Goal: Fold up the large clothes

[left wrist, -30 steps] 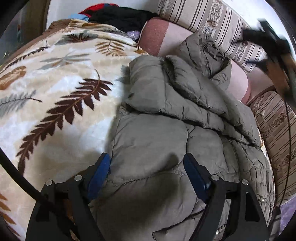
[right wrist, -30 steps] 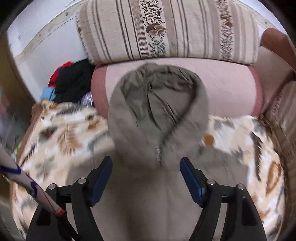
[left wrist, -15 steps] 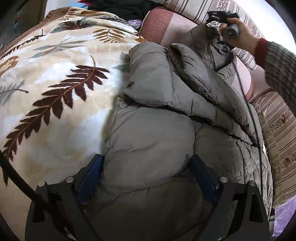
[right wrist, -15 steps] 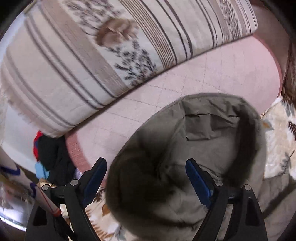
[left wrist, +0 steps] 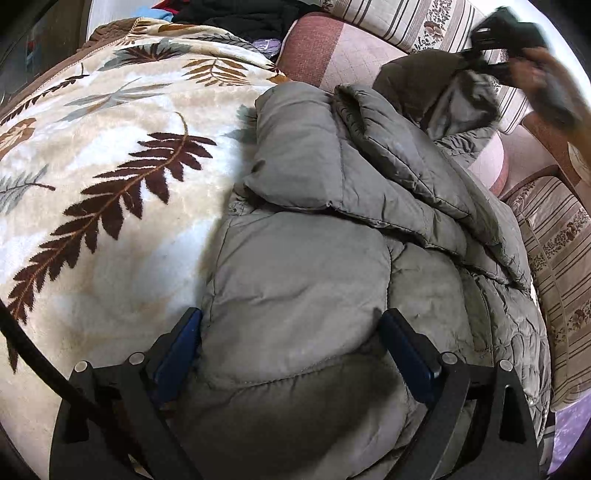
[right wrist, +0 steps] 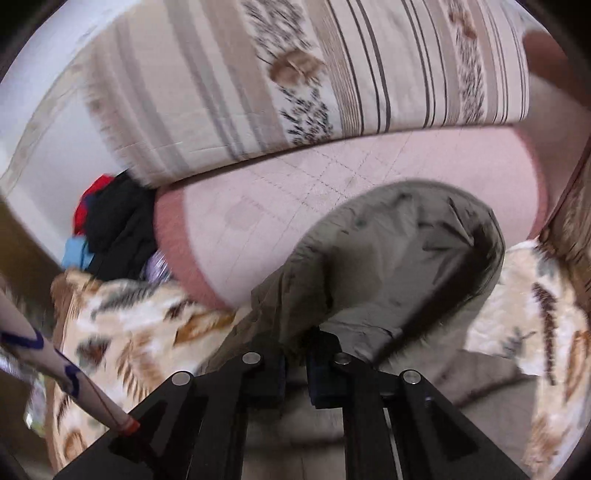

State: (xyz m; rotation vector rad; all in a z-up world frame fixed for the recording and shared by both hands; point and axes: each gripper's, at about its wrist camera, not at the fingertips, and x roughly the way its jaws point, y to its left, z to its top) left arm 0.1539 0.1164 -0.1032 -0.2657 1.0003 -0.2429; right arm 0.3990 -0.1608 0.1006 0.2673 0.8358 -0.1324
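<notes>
A grey-green padded jacket (left wrist: 332, 258) lies on a leaf-patterned blanket (left wrist: 92, 166), its sleeves folded across the body. My left gripper (left wrist: 291, 343) is open, its blue pads on either side of the jacket's lower part and pressing into it. My right gripper (right wrist: 295, 373) is shut on the edge of the jacket's hood (right wrist: 399, 273) and holds it up off the pink cushion. In the left wrist view the right gripper (left wrist: 506, 33) shows blurred at the top right, with the hood (left wrist: 454, 88) hanging from it.
A pink cushion (right wrist: 295, 206) and a striped floral back cushion (right wrist: 295, 74) stand behind the hood. A pile of black, red and blue clothes (right wrist: 110, 221) lies at the far left corner. A striped sofa arm (left wrist: 554, 251) runs along the right.
My right gripper has closed on the hood's edge and lifted it. The left gripper stays open over the jacket's lower part, barely moved.
</notes>
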